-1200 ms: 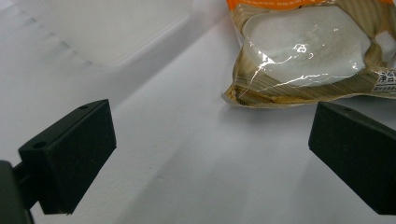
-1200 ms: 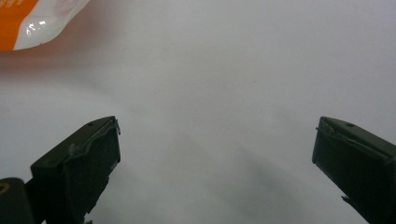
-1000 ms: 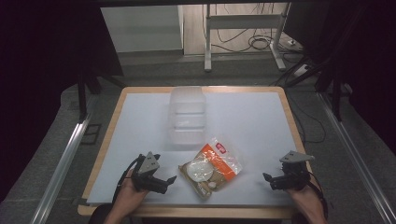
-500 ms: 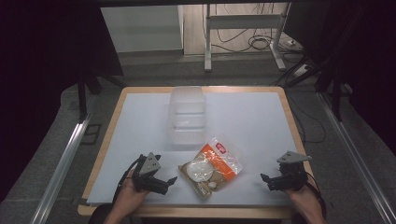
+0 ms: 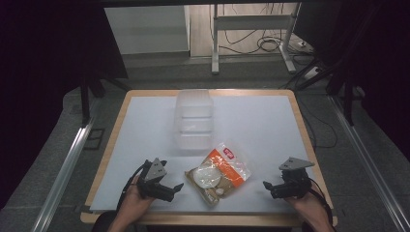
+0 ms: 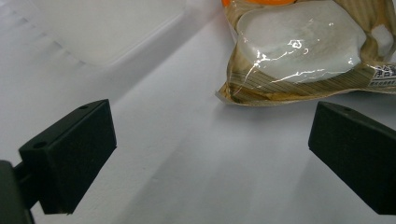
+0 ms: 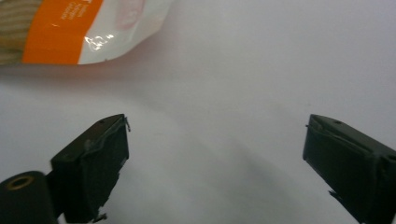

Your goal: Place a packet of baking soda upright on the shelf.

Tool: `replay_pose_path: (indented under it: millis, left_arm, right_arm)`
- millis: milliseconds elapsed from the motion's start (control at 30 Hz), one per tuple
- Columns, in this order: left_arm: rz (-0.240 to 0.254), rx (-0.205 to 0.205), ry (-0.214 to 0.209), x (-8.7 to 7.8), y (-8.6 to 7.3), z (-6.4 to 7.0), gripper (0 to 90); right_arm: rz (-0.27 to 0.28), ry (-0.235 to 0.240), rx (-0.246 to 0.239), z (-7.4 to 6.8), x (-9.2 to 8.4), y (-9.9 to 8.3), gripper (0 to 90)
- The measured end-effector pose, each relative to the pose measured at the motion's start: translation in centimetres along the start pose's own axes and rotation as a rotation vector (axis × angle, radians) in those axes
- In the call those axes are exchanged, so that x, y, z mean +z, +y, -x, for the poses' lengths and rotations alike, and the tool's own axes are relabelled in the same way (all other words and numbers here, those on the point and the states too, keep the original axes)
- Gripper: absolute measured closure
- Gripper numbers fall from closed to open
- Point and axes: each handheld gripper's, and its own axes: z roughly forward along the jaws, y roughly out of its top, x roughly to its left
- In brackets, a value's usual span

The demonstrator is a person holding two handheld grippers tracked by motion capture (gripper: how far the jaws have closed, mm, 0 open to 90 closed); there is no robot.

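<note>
Both claws stand wide open and hold nothing. Left claw [image 5: 170, 188] sits near the table's [image 5: 261, 121] near edge, left of middle, in the person's left hand [image 5: 133, 203]; its jaws point toward the packet [image 5: 220, 171] and stop just short of it. From the left gripper view [image 6: 210, 154], the packet [image 6: 303, 51] lies just beyond the jaws, toward the right one, apart from both, with bare white table between the jaws.

Right claw [image 5: 270, 186] sits near the near right corner, in the right hand [image 5: 309, 208], its jaws pointing left toward the packet with a clear gap of table between. From the right gripper view [image 7: 217, 158], the packet's orange and white end [image 7: 88, 28] lies beyond the left jaw at the upper left, not touching it.

The packet lies flat near the near edge, around the middle, between the two claws. It is clear film with an orange and white band, showing a pale round disc and tan pieces inside.

A clear plastic box [image 5: 194, 121] stands at the table's middle, just beyond the packet; I cannot tell whether anything is in it.
</note>
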Motion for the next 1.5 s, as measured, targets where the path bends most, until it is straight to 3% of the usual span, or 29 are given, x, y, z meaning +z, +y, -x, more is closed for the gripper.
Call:
replay_pose_path:
  millis: [100,333,533,567,600,800,1067,1267,1500]
  left_arm:
    - [0.000,0.001,-0.001,0.0,0.0,0.0,1.0]
    - [-0.002,0.006,-0.003,0.0,0.0,0.1,1.1]
    - [-0.003,0.009,-0.005,0.1,0.0,0.1,1.1]
    - [-0.003,0.009,-0.005,0.1,0.0,0.1,1.1]
    - [-0.003,0.010,-0.005,0.1,0.0,0.1,1.1]
    - [-0.003,0.012,-0.002,0.1,0.0,0.2,1.1]
    - [0.001,0.007,0.003,0.0,0.0,0.1,1.1]
    - [0.006,0.002,0.006,-0.1,0.0,0.0,1.1]
    - [0.006,0.003,0.009,-0.1,0.0,0.0,1.1]
  right_arm:
    - [0.004,0.010,0.003,-0.3,0.0,0.2,11.3]
    - [-0.004,0.126,-0.025,-1.9,0.2,0.9,36.6]
    - [-0.019,0.195,-0.078,-3.4,0.6,1.4,61.6]
    - [-0.019,0.195,-0.078,-3.4,0.6,1.4,61.6]
    - [-0.022,0.229,-0.100,-4.0,0.8,1.5,69.6]
    - [-0.029,0.321,-0.175,-5.9,1.8,2.2,83.8]
    - [-0.017,0.430,-0.226,-8.5,3.2,3.6,88.2]
    - [-0.028,0.463,-0.264,-10.0,4.4,4.4,88.1]
    - [-0.042,0.496,-0.270,-10.9,5.8,5.0,88.1]
